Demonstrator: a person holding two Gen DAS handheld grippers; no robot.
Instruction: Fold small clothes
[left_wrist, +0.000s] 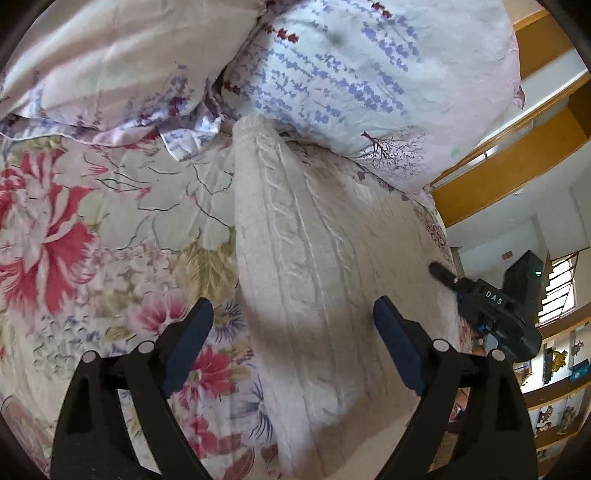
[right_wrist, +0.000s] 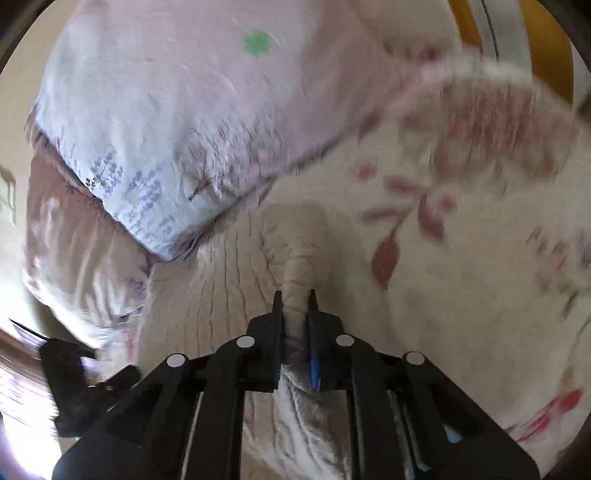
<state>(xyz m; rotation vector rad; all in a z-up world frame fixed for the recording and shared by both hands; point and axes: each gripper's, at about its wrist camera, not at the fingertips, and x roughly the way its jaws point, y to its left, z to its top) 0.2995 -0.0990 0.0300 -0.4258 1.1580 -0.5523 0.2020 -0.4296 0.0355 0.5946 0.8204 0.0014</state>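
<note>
Sweater (right_wrist: 295, 295) pinched in right gripper (right_wrist: 294, 295); left gripper (left_wrist: 291, 321) spread wide.

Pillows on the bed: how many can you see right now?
2. One pale pillow at the far left of the left wrist view, and one lavender-print pillow beside it, its corner overlapping the cream cable-knit sweater. Others may lie outside the views.

A floral bedspread (left_wrist: 92, 236) spreads left of the claw; lavender-print pillows (left_wrist: 369, 74) lie ahead, wooden shelving (left_wrist: 517, 173) right.
</note>
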